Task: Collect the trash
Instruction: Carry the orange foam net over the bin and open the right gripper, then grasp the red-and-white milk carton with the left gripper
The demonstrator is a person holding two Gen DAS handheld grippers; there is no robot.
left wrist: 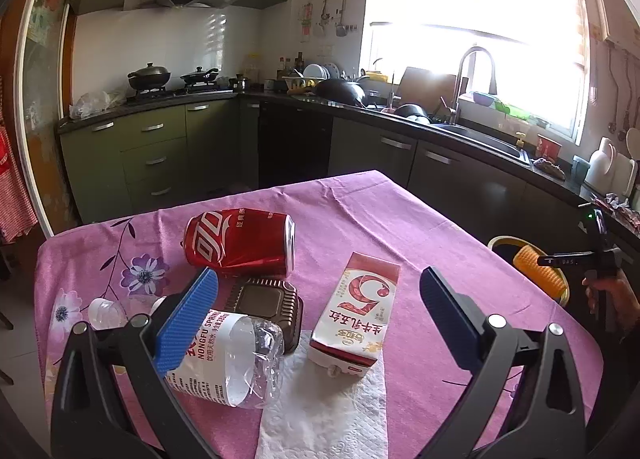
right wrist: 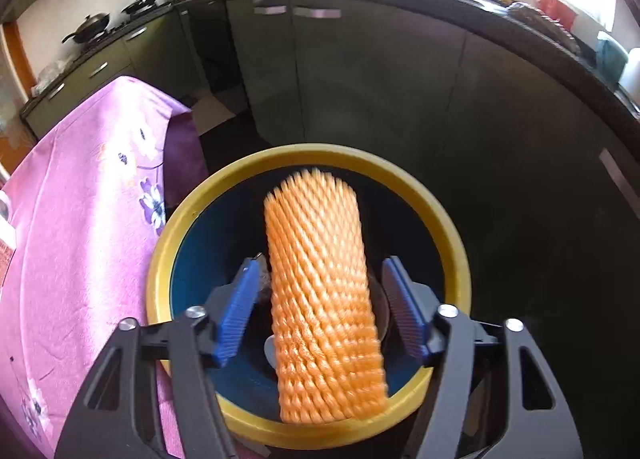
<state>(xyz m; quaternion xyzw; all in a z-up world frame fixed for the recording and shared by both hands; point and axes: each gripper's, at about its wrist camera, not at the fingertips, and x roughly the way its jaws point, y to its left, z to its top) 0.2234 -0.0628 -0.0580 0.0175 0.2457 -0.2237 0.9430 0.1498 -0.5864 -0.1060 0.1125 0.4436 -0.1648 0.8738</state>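
Observation:
My right gripper (right wrist: 322,263) is open above a yellow-rimmed bin (right wrist: 176,243). An orange foam net sleeve (right wrist: 320,299) hangs blurred between its blue pads, apart from both. In the left wrist view the net (left wrist: 536,267) and bin (left wrist: 504,239) show off the table's right edge, and a hand holds that gripper (left wrist: 596,255). My left gripper (left wrist: 320,279) stands wide open over the pink tablecloth (left wrist: 360,211). Its left finger (left wrist: 188,319) is over a crushed clear bottle (left wrist: 232,359). A dented red can (left wrist: 240,241), a milk carton (left wrist: 356,311), a brown plastic tray (left wrist: 264,299) and a paper towel (left wrist: 320,411) lie there.
A clear crumpled plastic piece (left wrist: 104,311) lies at the table's left. Dark kitchen cabinets (right wrist: 360,79) stand close behind the bin. A counter with a sink (left wrist: 480,135), a stove with pans (left wrist: 152,77) and a bright window (left wrist: 480,19) lie beyond.

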